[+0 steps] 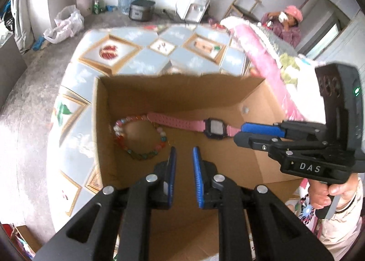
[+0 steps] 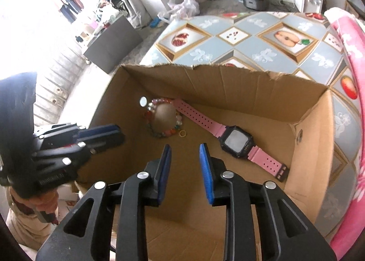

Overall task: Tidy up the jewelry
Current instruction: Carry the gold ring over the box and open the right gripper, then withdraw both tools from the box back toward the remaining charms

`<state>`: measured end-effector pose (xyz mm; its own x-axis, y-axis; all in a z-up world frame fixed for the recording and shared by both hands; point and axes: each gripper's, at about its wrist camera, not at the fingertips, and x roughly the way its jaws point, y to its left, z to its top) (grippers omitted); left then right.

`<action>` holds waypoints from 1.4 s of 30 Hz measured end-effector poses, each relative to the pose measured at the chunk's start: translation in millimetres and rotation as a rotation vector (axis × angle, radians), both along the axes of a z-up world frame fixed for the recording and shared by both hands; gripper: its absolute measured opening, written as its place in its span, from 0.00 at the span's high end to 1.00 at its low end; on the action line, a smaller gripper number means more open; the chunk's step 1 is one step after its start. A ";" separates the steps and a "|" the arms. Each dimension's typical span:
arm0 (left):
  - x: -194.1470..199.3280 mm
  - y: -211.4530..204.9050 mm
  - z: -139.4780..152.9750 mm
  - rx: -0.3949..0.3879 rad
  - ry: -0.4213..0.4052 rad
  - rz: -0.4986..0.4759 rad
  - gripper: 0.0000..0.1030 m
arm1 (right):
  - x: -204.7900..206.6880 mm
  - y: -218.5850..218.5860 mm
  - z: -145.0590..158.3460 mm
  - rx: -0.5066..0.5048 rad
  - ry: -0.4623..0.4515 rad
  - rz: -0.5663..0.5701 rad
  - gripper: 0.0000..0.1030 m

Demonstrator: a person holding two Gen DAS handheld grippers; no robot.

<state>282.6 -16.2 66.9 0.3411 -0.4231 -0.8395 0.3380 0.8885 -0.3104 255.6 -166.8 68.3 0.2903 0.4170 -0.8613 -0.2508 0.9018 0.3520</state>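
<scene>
- Left gripper (image 1: 184, 149) points steeply downward, jaws slightly parted, nothing between the blue pads.
- Right gripper (image 2: 185, 147) tilts down likewise, jaws apart and empty.
- A hand (image 1: 328, 192) grasps the right gripper's handle.

Right hand-held gripper (image 2: 185, 148) over open cardboard box (image 2: 303, 147), jaws apart, nothing between.
Inside: pink-strap watch (image 2: 236, 140), bead bracelet (image 2: 163, 118), small gold ring (image 2: 182, 133). Left hand-held gripper (image 2: 119, 134) at box's left wall.
</scene>
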 end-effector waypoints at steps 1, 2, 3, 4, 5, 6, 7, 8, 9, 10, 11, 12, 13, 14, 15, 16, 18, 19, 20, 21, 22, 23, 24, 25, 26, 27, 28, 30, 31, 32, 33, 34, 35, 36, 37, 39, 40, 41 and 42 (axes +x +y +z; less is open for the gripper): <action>-3.5 5.0 7.4 -0.015 -0.016 0.007 0.86 | -2.7 -1.9 3.8 0.009 -0.008 -0.004 0.71; -5.3 7.7 12.2 -0.024 -0.027 0.011 0.86 | -6.1 -4.2 8.0 0.022 -0.016 -0.009 0.70; -9.6 13.4 19.4 -0.039 -0.044 0.015 0.86 | -9.8 -7.2 12.2 0.040 -0.023 -0.011 0.69; -14.9 19.3 26.1 -0.052 -0.063 0.019 0.85 | -12.5 -8.3 15.0 0.057 -0.032 -0.013 0.67; -19.0 23.6 29.9 -0.060 -0.076 0.022 0.83 | -17.4 -11.5 20.2 0.076 -0.044 -0.013 0.64; -26.6 30.4 36.3 -0.071 -0.100 0.027 0.81 | -23.8 -13.9 26.5 0.096 -0.064 -0.011 0.62; -33.9 36.0 41.6 -0.078 -0.118 0.030 0.80 | -31.0 -16.0 32.4 0.112 -0.085 -0.008 0.59; -41.3 42.5 45.7 -0.084 -0.136 0.036 0.78 | -39.4 -18.0 37.7 0.128 -0.107 -0.004 0.58; -51.7 50.6 49.8 -0.092 -0.161 0.043 0.76 | -46.7 -18.4 42.1 0.143 -0.124 0.002 0.57; -60.9 57.6 52.1 -0.100 -0.182 0.049 0.74 | -56.6 -20.3 47.3 0.163 -0.144 0.010 0.55; -74.4 67.8 54.1 -0.110 -0.206 0.061 0.68 | -68.7 -22.9 52.8 0.186 -0.166 0.017 0.55; -83.3 74.1 53.4 -0.117 -0.217 0.069 0.64 | -75.2 -24.9 55.5 0.201 -0.176 0.021 0.55; -94.0 82.2 52.0 -0.127 -0.230 0.078 0.62 | -89.0 -27.5 59.0 0.236 -0.193 0.032 0.55; -104.0 89.6 49.9 -0.136 -0.240 0.088 0.58 | -101.7 -29.5 61.1 0.270 -0.209 0.041 0.55; -116.6 98.9 46.1 -0.142 -0.252 0.104 0.52 | -110.4 -30.8 61.9 0.290 -0.219 0.047 0.55; -126.5 104.7 41.7 -0.146 -0.259 0.116 0.49 | -122.2 -32.5 61.8 0.316 -0.230 0.053 0.55; -143.8 114.5 27.4 -0.148 -0.256 0.142 0.42 | -142.2 -35.9 59.2 0.352 -0.241 0.050 0.55; -151.0 116.3 16.8 -0.138 -0.241 0.148 0.41 | -147.1 -37.5 56.5 0.363 -0.239 0.045 0.55; -157.0 114.8 4.8 -0.119 -0.223 0.149 0.40 | -155.3 -38.7 49.4 0.381 -0.230 0.035 0.55; -160.4 113.5 -4.6 -0.103 -0.211 0.152 0.40 | -160.8 -40.1 43.6 0.391 -0.220 0.021 0.55; -164.3 110.3 -17.7 -0.086 -0.194 0.160 0.40 | -167.5 -41.2 38.6 0.396 -0.211 0.007 0.55; -166.3 107.0 -26.9 -0.069 -0.180 0.161 0.39 | -172.4 -40.8 29.7 0.398 -0.198 -0.008 0.55; -169.7 100.3 -40.4 -0.037 -0.161 0.160 0.39 | -176.4 -39.8 21.5 0.390 -0.186 -0.021 0.55; -173.9 92.8 -50.5 -0.011 -0.155 0.152 0.39 | -178.1 -37.0 15.0 0.379 -0.178 -0.033 0.55; -177.9 83.0 -62.0 0.021 -0.157 0.136 0.39 | -181.3 -35.3 6.6 0.362 -0.163 -0.042 0.55; -181.5 77.1 -69.2 0.045 -0.160 0.124 0.39 | -184.0 -30.1 -4.5 0.321 -0.141 -0.047 0.55; -184.5 68.0 -78.4 0.076 -0.165 0.104 0.39 | -186.7 -24.4 -14.6 0.270 -0.130 -0.053 0.55; -189.6 53.2 -93.0 0.129 -0.180 0.071 0.39 | -191.9 -12.6 -33.9 0.206 -0.102 -0.046 0.55; -192.0 48.3 -100.0 0.157 -0.182 0.057 0.39 | -194.7 -8.1 -41.0 0.183 -0.089 -0.040 0.57; -192.6 44.9 -105.4 0.170 -0.180 0.048 0.39 | -197.6 -6.0 -47.1 0.168 -0.083 -0.033 0.58; -194.0 41.0 -112.4 0.177 -0.172 0.039 0.39 | -200.5 -1.3 -53.3 0.152 -0.078 -0.026 0.58; -194.2 39.2 -117.2 0.183 -0.167 0.035 0.39 | -203.0 3.1 -58.7 0.136 -0.074 -0.024 0.58; -194.6 38.0 -120.9 0.193 -0.163 0.031 0.38 | -204.2 5.9 -61.7 0.121 -0.074 -0.021 0.59; -196.9 36.0 -123.3 0.211 -0.185 0.028 0.35 | -206.1 11.9 -66.8 0.087 -0.081 -0.015 0.60; -199.2 32.9 -125.5 0.237 -0.200 0.018 0.32 | -207.3 14.0 -69.0 0.073 -0.083 -0.011 0.62; -204.0 27.3 -129.0 0.279 -0.228 0.004 0.22 | -208.4 20.8 -74.3 0.048 -0.085 0.001 0.66; -203.8 27.4 -129.7 0.284 -0.229 0.010 0.19 | -208.9 22.0 -75.5 0.047 -0.089 0.003 0.69; -202.5 28.0 -130.5 0.280 -0.220 0.017 0.12 | -208.9 21.9 -76.2 0.049 -0.092 0.002 0.72; -200.5 31.1 -133.1 0.267 -0.195 0.030 0.05 | -208.6 22.5 -76.0 0.050 -0.098 -0.001 0.72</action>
<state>82.0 14.9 -66.2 0.5149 -0.1840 -0.8372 0.3405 0.9402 0.0027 47.0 -144.3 -7.6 0.3724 0.4586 -0.8068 -0.2856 0.8838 0.3706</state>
